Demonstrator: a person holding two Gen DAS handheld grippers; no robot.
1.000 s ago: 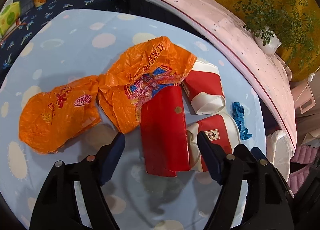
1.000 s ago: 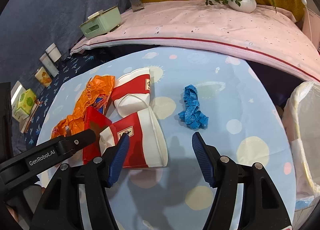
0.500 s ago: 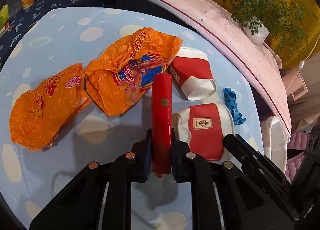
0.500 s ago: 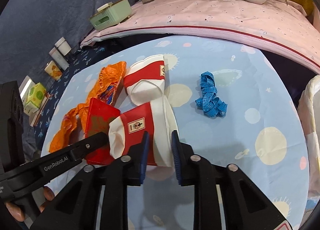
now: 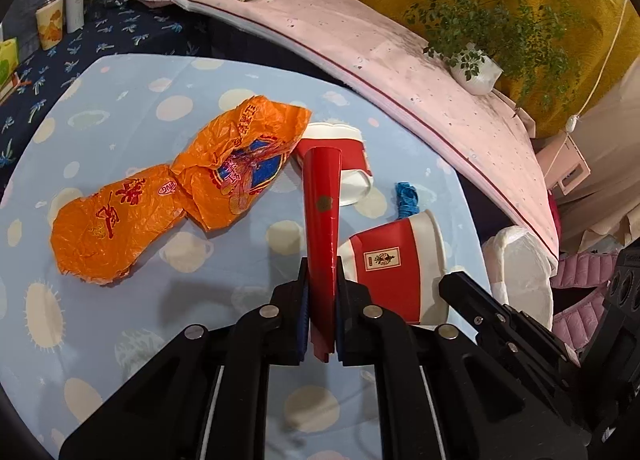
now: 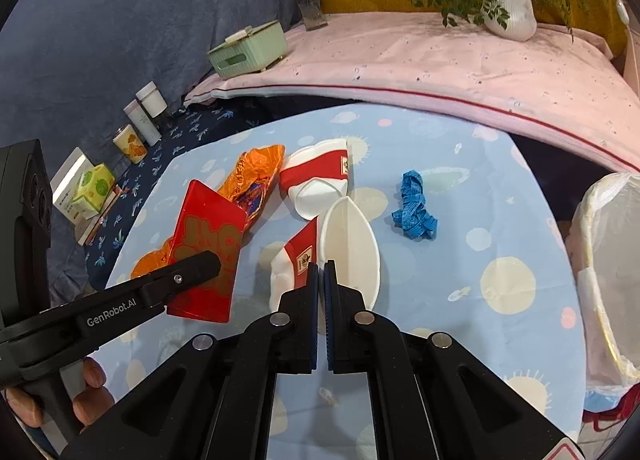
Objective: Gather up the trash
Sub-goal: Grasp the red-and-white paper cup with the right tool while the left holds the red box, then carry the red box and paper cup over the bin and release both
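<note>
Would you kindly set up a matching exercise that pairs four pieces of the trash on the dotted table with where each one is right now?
Things:
1. flat red cardboard box
2. squashed red-and-white paper cup
3. crumpled blue tape
4. orange plastic wrappers

States:
A. lying loose on the blue cloth, nearest the white-lined bin
B. pinched by its rim in the right gripper
C. lying flat on the cloth, left of the box
D. clamped edge-on in the left gripper

Pairs: 1-D, 2-B, 3-A, 4-C
</note>
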